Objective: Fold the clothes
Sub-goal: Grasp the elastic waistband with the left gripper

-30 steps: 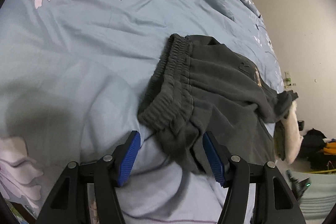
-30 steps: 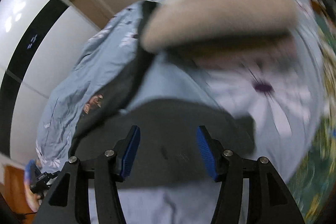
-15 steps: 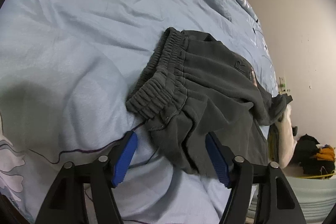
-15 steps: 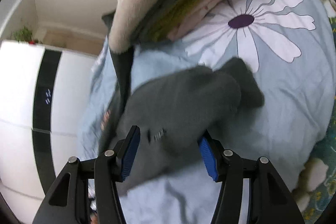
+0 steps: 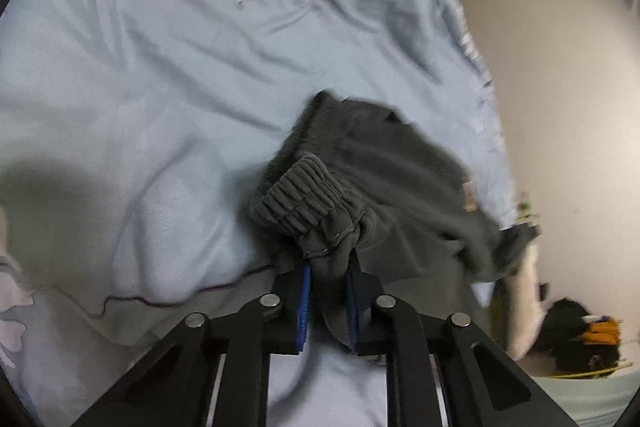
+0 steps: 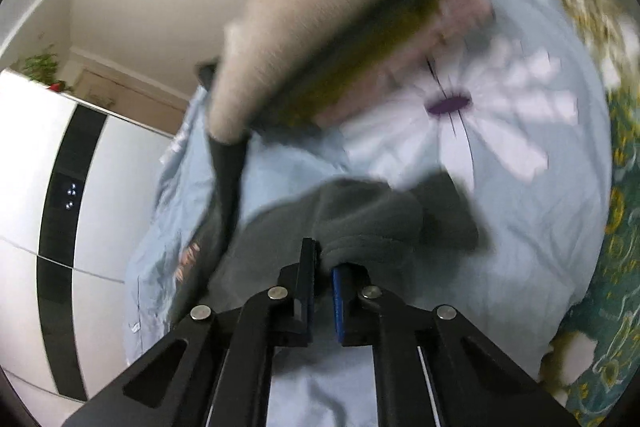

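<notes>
Jaws of left gripper (image 5: 327,273) pinching ribbed waistband of dark grey fleece trousers (image 5: 384,187) on light blue flowered bedsheet (image 5: 140,107), those of right gripper (image 6: 323,273) pinching their other end near sheet's edge beside folded clothes pile (image 6: 320,39); best lifted level, kept taut.

Matte black two-finger left gripper (image 5: 327,277) and right gripper (image 6: 323,269), each built from angular linkage arms with triangular cutouts. Fitted with blue pads (image 5: 305,303) on the inner finger faces and round silver screws (image 5: 270,300) at the pivots.
</notes>
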